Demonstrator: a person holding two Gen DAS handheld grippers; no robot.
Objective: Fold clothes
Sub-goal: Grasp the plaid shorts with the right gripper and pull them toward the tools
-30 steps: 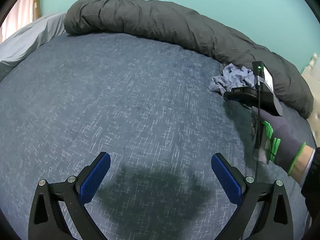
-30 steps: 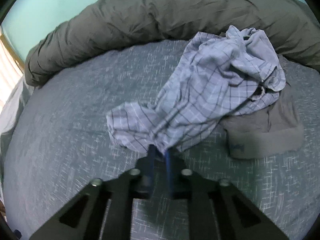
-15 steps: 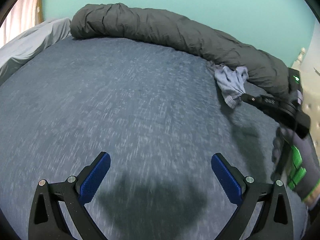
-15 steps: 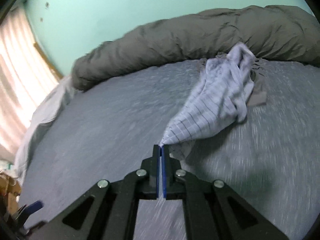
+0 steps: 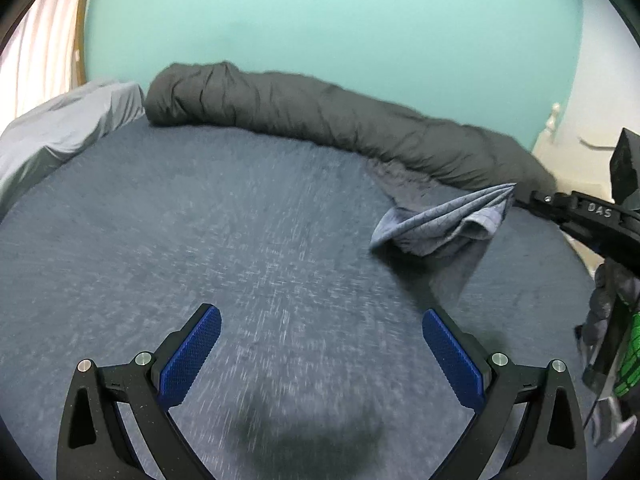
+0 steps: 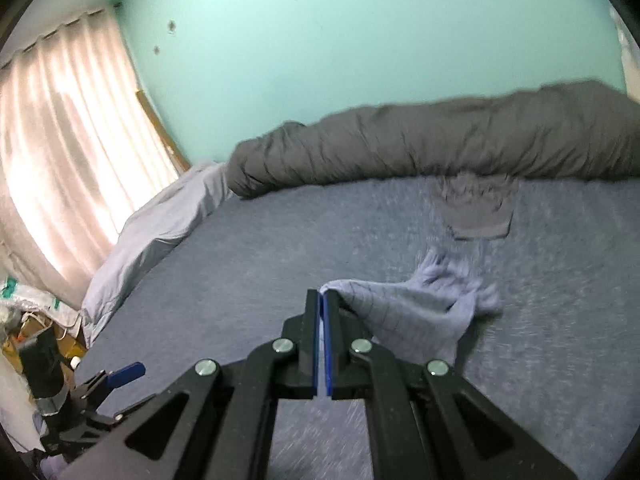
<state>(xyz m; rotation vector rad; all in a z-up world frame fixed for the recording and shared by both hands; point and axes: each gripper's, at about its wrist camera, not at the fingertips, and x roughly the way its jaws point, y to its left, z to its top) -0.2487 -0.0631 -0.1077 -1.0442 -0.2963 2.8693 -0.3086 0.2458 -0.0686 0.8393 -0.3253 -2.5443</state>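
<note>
Closed hard together, the blue-padded fingers (image 6: 325, 322) of the right gripper (image 6: 322, 294) pinch one edge of a pale blue checked garment (image 6: 416, 306), which trails away from the tips and hangs over the dark blue bed (image 6: 280, 248), its loose end bunched and blurred. From the left wrist view the same garment (image 5: 448, 220) appears stretched out from that gripper (image 5: 520, 198) toward the bed's right side, drooping in soft folds with its shadow on the cover below. In that view the left gripper (image 5: 320, 350) has its fingers (image 5: 192, 356) spread wide apart with nothing between them, only bare bed cover (image 5: 200, 220) beneath. A gloved hand (image 5: 612, 336) with green markings shows at the right edge. Farther on, a flat grey garment (image 6: 478, 210) lies near the far edge of the bed, just in front of a long rolled dark grey duvet (image 6: 440, 144) that runs along that edge. A light grey pillow (image 6: 160, 228) sits at the far left corner, before the teal wall (image 6: 340, 40) and curtain (image 6: 60, 140).
</note>
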